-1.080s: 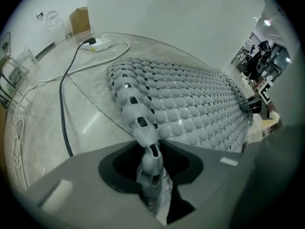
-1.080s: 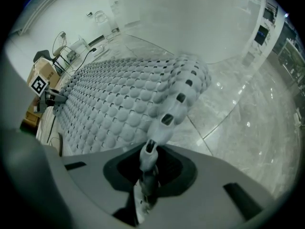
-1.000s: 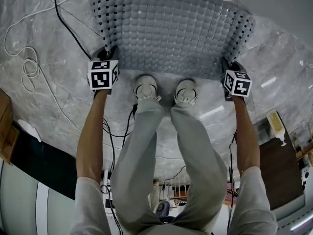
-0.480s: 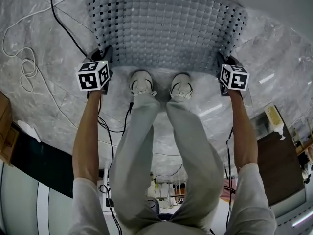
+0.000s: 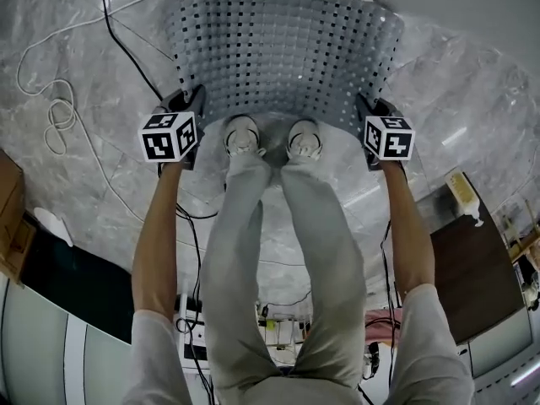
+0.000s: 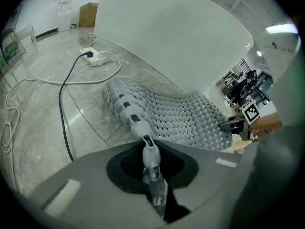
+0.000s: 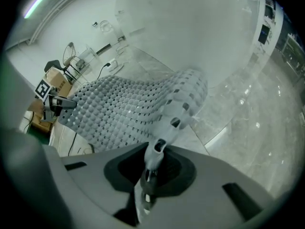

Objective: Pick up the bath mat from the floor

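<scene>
The grey perforated bath mat [image 5: 283,53] hangs curved between my two grippers, its near edge raised off the marble floor. My left gripper [image 5: 187,108] is shut on the mat's near left corner, and in the left gripper view the mat edge [image 6: 138,120] runs straight into the closed jaws of the left gripper [image 6: 152,173]. My right gripper [image 5: 364,110] is shut on the near right corner. In the right gripper view the mat [image 7: 128,111] sags away from the right gripper [image 7: 150,173], which pinches its rim.
A person's two white shoes [image 5: 272,138] stand just behind the mat's near edge. A black cable [image 5: 126,53] and a white cord [image 5: 55,116] trail over the floor at left. A white power strip [image 6: 95,57] lies further off. A cardboard box [image 5: 10,218] sits at far left.
Both grippers have lifted with the mat's near corners and drawn closer together, so the mat looks narrower and more bowed. The left marker cube turned slightly.
</scene>
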